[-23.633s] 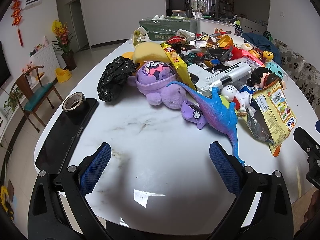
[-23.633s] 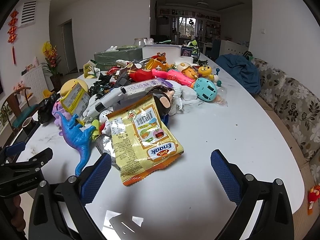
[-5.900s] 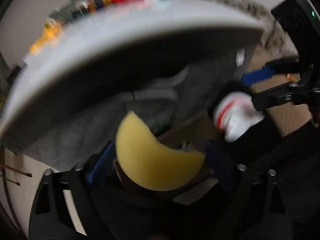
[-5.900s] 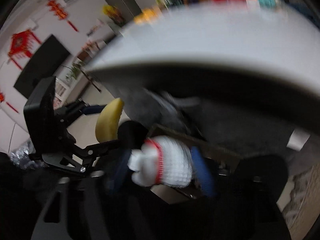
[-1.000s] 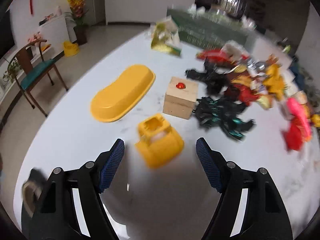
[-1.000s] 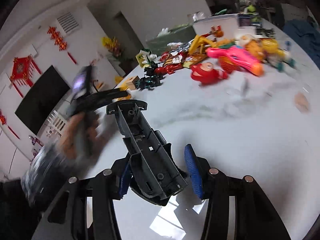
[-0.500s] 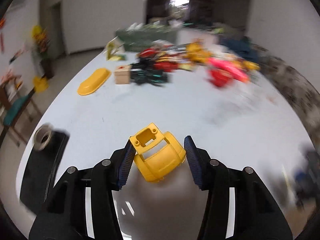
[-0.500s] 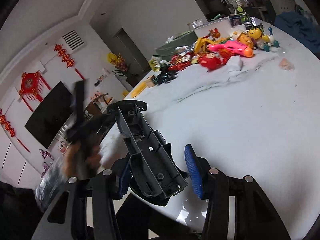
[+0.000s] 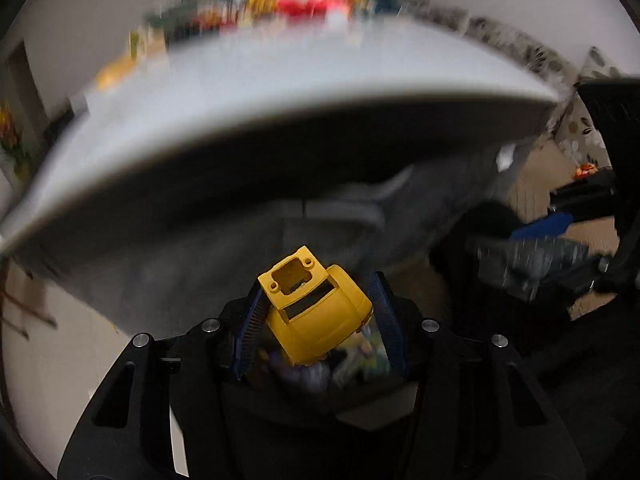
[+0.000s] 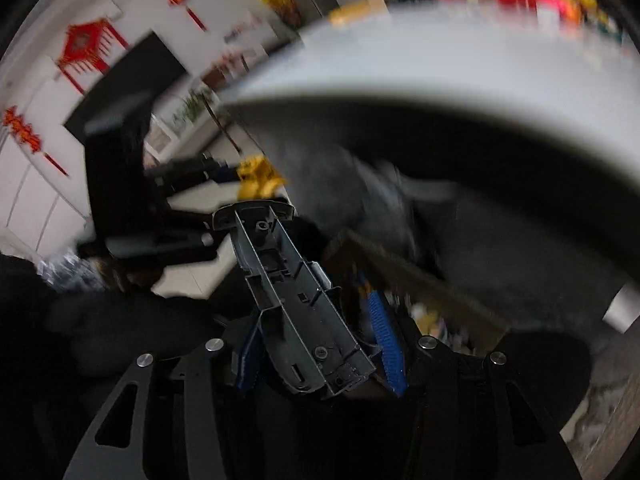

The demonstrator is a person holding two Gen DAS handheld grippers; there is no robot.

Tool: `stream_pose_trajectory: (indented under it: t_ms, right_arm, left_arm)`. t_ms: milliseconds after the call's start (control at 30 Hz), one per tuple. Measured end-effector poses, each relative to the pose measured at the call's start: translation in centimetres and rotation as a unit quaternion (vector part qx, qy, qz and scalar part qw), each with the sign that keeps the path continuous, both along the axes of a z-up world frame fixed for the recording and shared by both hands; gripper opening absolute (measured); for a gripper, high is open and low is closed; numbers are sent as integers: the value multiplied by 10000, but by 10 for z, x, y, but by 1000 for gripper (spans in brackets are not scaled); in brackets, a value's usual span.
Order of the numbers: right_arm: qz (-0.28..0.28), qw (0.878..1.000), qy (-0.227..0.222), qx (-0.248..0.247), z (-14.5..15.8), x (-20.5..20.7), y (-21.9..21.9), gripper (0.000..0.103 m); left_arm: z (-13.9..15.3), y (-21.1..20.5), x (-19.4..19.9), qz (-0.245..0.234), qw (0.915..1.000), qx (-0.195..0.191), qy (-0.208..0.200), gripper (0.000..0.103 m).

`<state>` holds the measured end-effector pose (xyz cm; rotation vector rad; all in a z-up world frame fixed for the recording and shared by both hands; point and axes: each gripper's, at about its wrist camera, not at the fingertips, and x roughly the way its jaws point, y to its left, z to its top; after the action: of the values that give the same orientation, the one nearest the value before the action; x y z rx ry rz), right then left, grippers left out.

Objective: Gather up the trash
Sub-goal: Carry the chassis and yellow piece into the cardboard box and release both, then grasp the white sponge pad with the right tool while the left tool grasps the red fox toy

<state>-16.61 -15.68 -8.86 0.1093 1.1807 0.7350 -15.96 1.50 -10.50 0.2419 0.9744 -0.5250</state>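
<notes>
My left gripper (image 9: 316, 322) is shut on a yellow plastic toy part (image 9: 314, 312) and holds it below the white table's edge (image 9: 280, 128), over a cardboard box (image 9: 360, 364) with blurred items inside. My right gripper (image 10: 316, 334) is shut on a long dark grey plastic shell (image 10: 288, 292), also below the table, over the same box (image 10: 404, 276). The grey shell shows blurred at the right of the left wrist view (image 9: 532, 260). The yellow part and left gripper show in the right wrist view (image 10: 258, 180).
Toys lie blurred along the far end of the table (image 9: 304, 4). A grey table base (image 9: 340, 216) stands under the top. A black TV (image 10: 132, 76) and red wall ornaments (image 10: 88, 48) are on the left wall. A floral sofa (image 9: 576, 128) is at right.
Both grippers have swung down from above the tabletop to below its edge, carrying the yellow part and the grey shell over the box.
</notes>
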Motion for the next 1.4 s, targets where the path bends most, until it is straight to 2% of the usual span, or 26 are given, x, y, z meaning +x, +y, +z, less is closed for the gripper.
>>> stream_pose_trajectory:
  t_ms: [33,67,100,200,300,400,500,600,667,733,833,900,1033,1100,1133,1233,1300,1333,1400]
  right_arm:
    - [-11,9998,208,-61,-15,2,2,55]
    - [-71,9988,434,-226,-36,7,4,72]
    - [-150,9976,469,-486,-52,11,6,76]
    - [-64,9950,516,-851,-73,12,12,77]
    - [-102,9961,484,-729,-66,7,10,77]
    - [-171,9974,165,-683,-42,3,4,77]
    - [-222,9974,-303,-618,-3,-2,-2,77]
    - [-166,9941,-1011,-346,57,-2,-15,77]
    - [-226,9887,-1464,-212,93,5,-26,87]
    - [-404,9826,-1810,-105,121,23,-39,91]
    - [-977,9702,-2205,-235,152,82,-65,91]
    - [-1409,9628,-2268,-415,156,128,-79,92]
    - [-2153,9525,-2041,-682,154,241,-103,92]
    - [-2264,9537,-1794,-843,147,305,-102,92]
    - [-2269,9541,-1748,-874,144,321,-100,91]
    - [-2125,9556,-1537,-1345,123,377,-86,91]
    - [-2034,9508,-1245,-1978,103,399,-81,80]
    - [-2088,9520,-1107,-1947,96,398,-84,63]
    - [-2305,9497,-1206,-1741,94,388,-91,47]
  left_arm:
    - [-16,-1,6,76,9995,88,307,56]
    - [-26,-2,10,150,9987,150,472,60]
    - [-42,-4,15,239,9968,240,727,70]
    - [-71,-10,14,328,9920,664,1026,72]
    - [-78,-15,14,334,9892,932,1079,77]
    - [-70,-15,12,386,9902,1032,856,78]
    - [-57,-7,11,448,9901,1201,566,78]
    - [-38,-7,8,471,9886,1425,123,78]
    - [-21,-6,6,473,9876,1485,-165,79]
    - [-1,-4,6,511,9835,1653,-527,84]
    - [20,0,12,595,9834,1596,-624,85]
    - [34,6,17,675,9859,1422,-574,85]
    - [67,27,23,817,9911,924,-496,85]
    - [84,37,28,963,9926,585,-451,85]
    - [92,41,32,1079,9921,443,-466,85]
    - [108,44,42,1341,9882,326,-661,85]
    - [118,41,50,1451,9855,324,-813,87]
    - [122,40,55,1475,9849,312,-856,87]
    - [131,33,72,1434,9849,189,-955,87]
